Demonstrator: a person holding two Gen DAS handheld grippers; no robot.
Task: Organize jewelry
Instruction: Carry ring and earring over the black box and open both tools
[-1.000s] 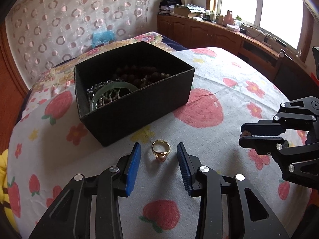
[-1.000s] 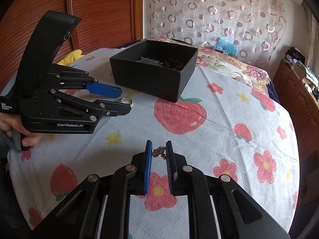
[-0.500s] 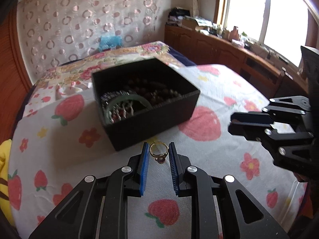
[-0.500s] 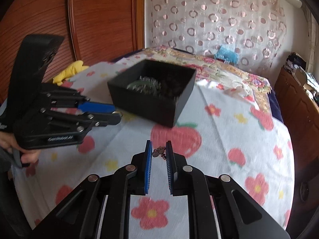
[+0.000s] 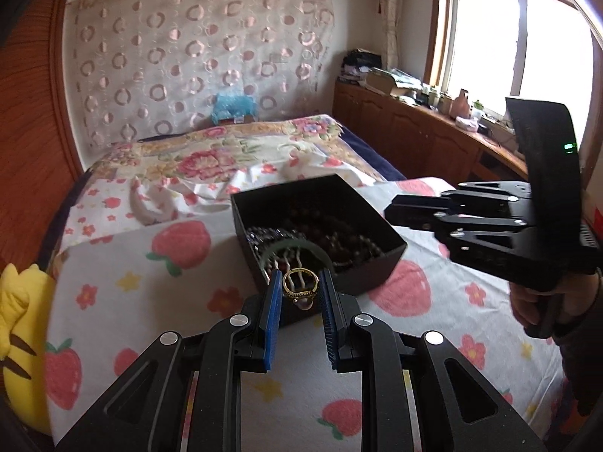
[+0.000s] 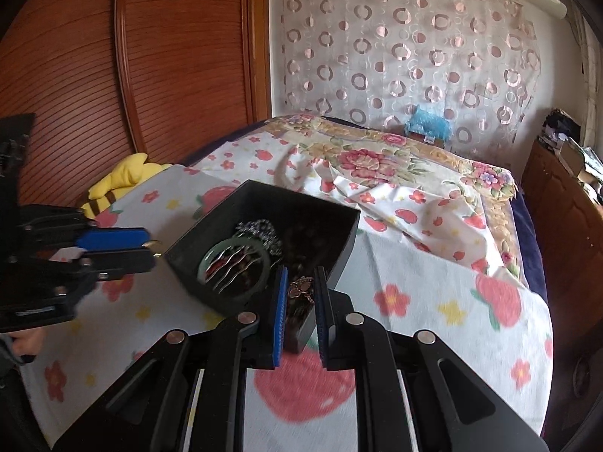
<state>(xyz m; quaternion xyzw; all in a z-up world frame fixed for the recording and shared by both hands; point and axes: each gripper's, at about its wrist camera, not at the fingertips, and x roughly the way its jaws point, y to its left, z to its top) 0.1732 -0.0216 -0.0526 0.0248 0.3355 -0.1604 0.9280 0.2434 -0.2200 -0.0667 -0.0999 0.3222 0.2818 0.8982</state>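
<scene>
We're in a home bedroom: ahead of the claw a bed under a strawberry-print sheet, a floral quilt beyond, a circle-patterned curtain behind, wooden cabinets off right beneath a bright window.

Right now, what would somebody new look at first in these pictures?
Probably the gold ring pinched in the left gripper, right at the near edge of the black box. The right gripper holds a small coppery trinket by that box too. Inside lies a green bangle among dark beads.
</scene>
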